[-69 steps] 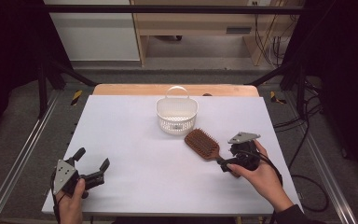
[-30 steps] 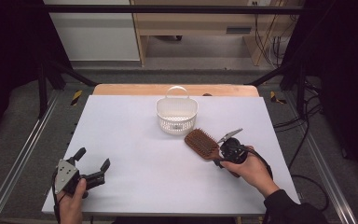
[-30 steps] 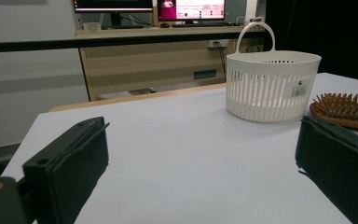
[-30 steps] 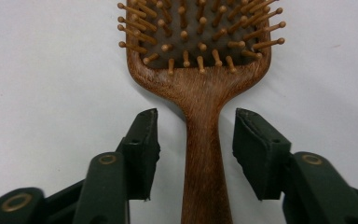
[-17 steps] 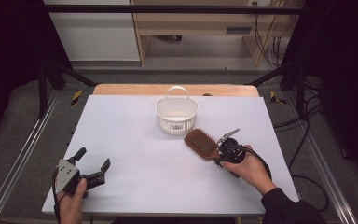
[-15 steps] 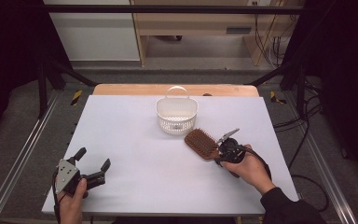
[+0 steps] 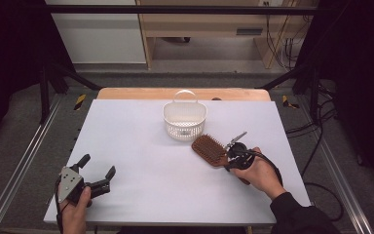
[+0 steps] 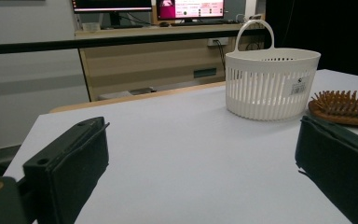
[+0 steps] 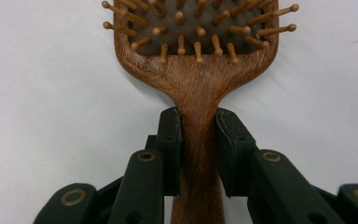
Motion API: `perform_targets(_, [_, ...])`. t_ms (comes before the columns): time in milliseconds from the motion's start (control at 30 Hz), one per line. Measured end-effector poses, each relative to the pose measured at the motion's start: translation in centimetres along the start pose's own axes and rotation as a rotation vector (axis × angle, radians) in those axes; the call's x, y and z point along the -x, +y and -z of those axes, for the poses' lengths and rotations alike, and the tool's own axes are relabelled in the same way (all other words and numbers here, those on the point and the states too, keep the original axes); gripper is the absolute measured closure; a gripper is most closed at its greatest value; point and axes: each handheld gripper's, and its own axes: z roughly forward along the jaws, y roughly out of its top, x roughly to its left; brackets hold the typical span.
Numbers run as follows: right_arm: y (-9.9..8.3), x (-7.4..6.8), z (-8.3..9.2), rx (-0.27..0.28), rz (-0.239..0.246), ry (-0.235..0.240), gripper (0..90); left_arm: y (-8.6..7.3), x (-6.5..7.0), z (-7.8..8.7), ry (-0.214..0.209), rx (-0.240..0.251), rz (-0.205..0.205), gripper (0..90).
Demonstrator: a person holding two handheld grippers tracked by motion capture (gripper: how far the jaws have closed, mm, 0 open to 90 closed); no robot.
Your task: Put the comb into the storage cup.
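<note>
In the high view, the right hand [image 7: 258, 173] covers most of the right gripper [image 7: 233, 158], so the spot where it meets the brush is hard to make out there. The end of the handle is hidden under that hand. In the right gripper view, the top of the hairbrush [image 9: 196, 56] is cut off by the upper edge, and the bottom of the handle runs out of the picture between the jaws. In the left gripper view only the near edge of the brush shows, at the far right, with the rest hidden behind the right jaw. The hairbrush [image 7: 209, 149] is brown wood with a wide, flat head, a dark pad in the middle and many little wooden pins with round tips sticking up. It lies flat on the white table [image 7: 141, 146], bristles up, toward the right edge and just in front of the white basket [image 7: 185, 119], close to it but not touching. The right gripper has just been closing, and its two black jaws now squeeze the thin wooden handle from both sides, right below the head. The left gripper [image 7: 97, 180] rests near the front left corner of the table, in the left hand [image 7: 75, 209]. Its jaws stand wide apart with nothing between them.
</note>
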Motion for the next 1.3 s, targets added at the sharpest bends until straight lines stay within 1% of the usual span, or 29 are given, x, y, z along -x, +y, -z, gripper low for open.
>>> perform_targets(67, [-0.2,0.0,0.1,0.013,0.008,0.000,73.2,0.0,0.0,0.1,0.006,0.002,0.006,2.6])
perform_targets(167, [-0.8,-0.4,0.5,0.029,0.023,-0.003,73.2,0.0,0.0,0.2,0.009,0.001,0.006,2.7])
perform_targets(200, [-1.1,-0.6,0.7,0.043,0.037,-0.007,73.2,0.1,0.0,0.3,0.010,0.000,0.006,2.7])
perform_targets(233, [-1.4,-0.7,0.8,0.055,0.036,-0.011,73.2,0.1,0.0,0.3,0.010,0.000,0.006,2.7])
perform_targets(267, [-1.8,-0.9,1.0,0.071,0.034,-0.011,73.2,0.3,0.2,0.4,0.018,-0.009,0.003,2.7])
perform_targets(333, [-2.4,-1.2,1.3,0.114,0.041,-0.004,73.2,0.4,0.3,0.5,0.013,-0.011,0.004,2.7])
perform_targets(400, [-3.0,-1.8,1.6,0.154,0.052,-0.012,73.1,0.6,1.0,0.6,0.006,-0.028,-0.005,2.7])
perform_targets(433, [-3.2,-2.0,1.7,0.180,0.056,-0.007,73.1,0.7,1.2,0.6,-0.005,-0.039,-0.003,2.7])
perform_targets(467, [-3.5,-2.2,1.9,0.208,0.059,-0.004,73.1,0.8,1.5,0.5,-0.018,-0.052,0.010,2.7])
perform_targets(500, [-3.7,-2.5,1.9,0.233,0.065,-0.014,73.1,0.9,1.7,0.4,-0.039,-0.077,0.015,2.7])
perform_targets(533, [-3.8,-2.7,2.0,0.260,0.069,-0.017,73.1,1.1,1.9,0.3,-0.061,-0.105,0.008,2.7])
perform_targets(567, [-3.9,-2.9,2.1,0.294,0.060,-0.011,73.2,1.3,2.2,0.2,-0.074,-0.120,0.010,2.8])
perform_targets(600, [-4.1,-3.1,2.2,0.328,0.058,-0.011,73.1,1.7,2.5,0.2,-0.081,-0.118,0.022,2.9])
perform_targets(667, [-4.2,-3.6,2.5,0.395,0.056,-0.019,73.1,2.8,3.0,-0.1,-0.113,-0.101,0.045,3.3])
perform_targets(700, [-4.2,-3.8,2.6,0.430,0.044,-0.017,73.1,3.6,3.4,-0.3,-0.124,-0.094,0.046,3.4])
perform_targets(800, [-4.2,-4.2,2.7,0.525,0.030,-0.011,73.1,5.7,4.8,-1.2,-0.172,-0.085,0.005,3.9])
perform_targets(833, [-4.1,-4.3,2.7,0.560,0.029,-0.010,73.1,5.7,4.8,-1.2,-0.172,-0.085,0.005,3.9])
perform_targets(867, [-4.1,-4.3,2.7,0.560,0.029,-0.010,73.1,6.3,5.2,-1.7,-0.192,-0.084,-0.008,3.9])
perform_targets(900, [-4.0,-4.3,2.7,0.591,0.025,-0.008,73.1,7.1,5.8,-2.4,-0.217,-0.080,-0.012,3.9])
perform_targets(967, [-3.7,-4.5,2.7,0.633,0.018,-0.016,73.1,8.3,6.7,-3.6,-0.247,-0.086,-0.027,3.9])
perform_targets(1000, [-3.6,-4.7,2.7,0.674,0.019,-0.015,73.1,8.8,7.2,-4.3,-0.264,-0.085,-0.023,3.9])
perform_targets(1033, [-3.6,-4.7,2.7,0.674,0.019,-0.015,73.1,9.2,7.6,-4.8,-0.277,-0.085,-0.026,3.9])
perform_targets(1067, [-3.5,-5.0,2.5,0.703,0.015,-0.019,73.1,10.0,8.7,-5.9,-0.292,-0.087,-0.057,4.2])
perform_targets(1100, [-3.5,-5.0,2.5,0.703,0.015,-0.019,73.1,10.0,8.7,-5.9,-0.292,-0.087,-0.057,4.5])
perform_targets(1133, [-3.5,-5.2,2.4,0.737,0.020,-0.019,73.1,10.5,9.8,-6.9,-0.315,-0.091,-0.060,4.6])
perform_targets(1200, [-3.5,-5.4,2.4,0.755,0.021,-0.018,73.1,10.8,10.7,-7.8,-0.325,-0.094,-0.047,4.9])
perform_targets(1233, [-3.5,-5.5,2.3,0.766,0.025,-0.018,73.1,10.8,10.7,-7.8,-0.325,-0.094,-0.047,5.0])
perform_targets(1267, [-3.5,-5.7,2.3,0.778,0.030,-0.018,73.1,11.0,11.4,-8.7,-0.343,-0.102,-0.036,5.0])
perform_targets(1300, [-3.5,-5.8,2.3,0.787,0.032,-0.015,73.1,11.2,11.6,-9.1,-0.352,-0.103,-0.014,5.0])
